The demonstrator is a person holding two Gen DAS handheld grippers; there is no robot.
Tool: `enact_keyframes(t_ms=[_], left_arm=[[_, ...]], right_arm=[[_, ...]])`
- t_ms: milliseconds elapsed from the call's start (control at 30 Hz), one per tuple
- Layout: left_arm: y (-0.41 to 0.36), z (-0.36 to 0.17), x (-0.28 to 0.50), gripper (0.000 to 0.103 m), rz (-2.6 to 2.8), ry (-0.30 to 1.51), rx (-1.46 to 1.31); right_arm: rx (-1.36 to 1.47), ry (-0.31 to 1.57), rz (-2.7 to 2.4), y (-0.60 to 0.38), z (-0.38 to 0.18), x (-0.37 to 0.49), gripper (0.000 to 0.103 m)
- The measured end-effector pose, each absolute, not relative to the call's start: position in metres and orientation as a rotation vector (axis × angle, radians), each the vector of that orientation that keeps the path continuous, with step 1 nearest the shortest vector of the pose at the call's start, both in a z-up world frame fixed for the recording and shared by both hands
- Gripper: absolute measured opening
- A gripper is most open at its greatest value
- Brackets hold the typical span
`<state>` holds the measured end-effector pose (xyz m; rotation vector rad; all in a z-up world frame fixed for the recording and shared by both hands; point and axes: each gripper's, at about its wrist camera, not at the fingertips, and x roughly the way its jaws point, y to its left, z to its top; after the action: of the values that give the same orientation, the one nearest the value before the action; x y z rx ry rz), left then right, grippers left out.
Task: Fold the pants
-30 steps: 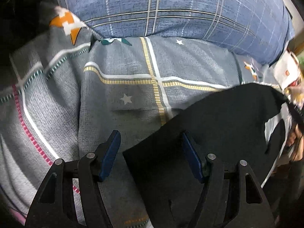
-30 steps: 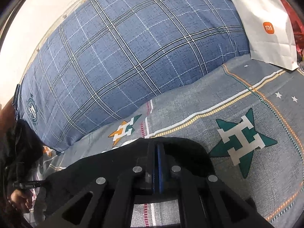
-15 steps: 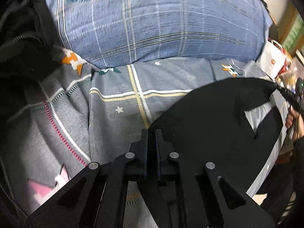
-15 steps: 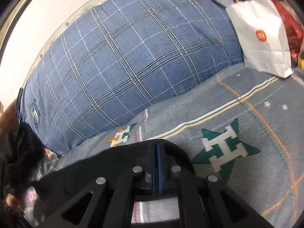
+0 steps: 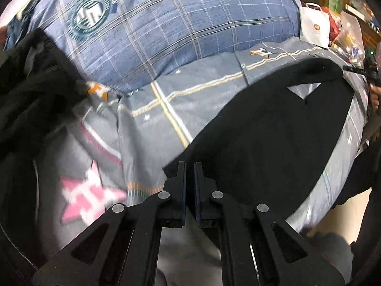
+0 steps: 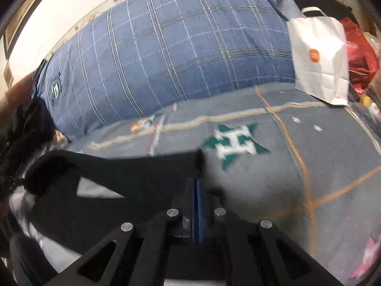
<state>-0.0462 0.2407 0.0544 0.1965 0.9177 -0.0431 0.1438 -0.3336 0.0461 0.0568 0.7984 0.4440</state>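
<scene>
A grey star-patterned bed carries a blue plaid pillow along its far edge, black pants stretched above its middle, a white paper bag at its far right corner, and both the left tongs and right tongs clamped on the pants.

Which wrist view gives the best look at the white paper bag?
The right wrist view: the white paper bag appears large, with handle and orange logo clear, standing beside the blue plaid pillow. In the left wrist view it is small, near the upper right edge.
</scene>
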Motion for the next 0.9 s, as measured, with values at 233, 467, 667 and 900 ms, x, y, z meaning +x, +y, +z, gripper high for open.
enact_keyframes(t_ms=[233,467,667,900], left_arm=[[0.242,0.030,-0.087,0.001,-0.080,0.922,0.093],[0.242,0.032,-0.088,0.001,-0.060,0.869,-0.046],[0.252,0.043,-0.096,0.004,-0.027,0.818,-0.203],[0.254,0.043,-0.105,0.070,-0.019,0.804,-0.382]], right_arm=[[0.191,0.794,0.383,-0.399,0.044,0.125,0.000],[0.834,0.927,0.537,-0.403,0.017,0.125,0.041],[1.031,1.032,0.498,-0.382,-0.023,0.121,0.045],[1.080,1.028,0.466,-0.380,-0.043,0.135,0.045]])
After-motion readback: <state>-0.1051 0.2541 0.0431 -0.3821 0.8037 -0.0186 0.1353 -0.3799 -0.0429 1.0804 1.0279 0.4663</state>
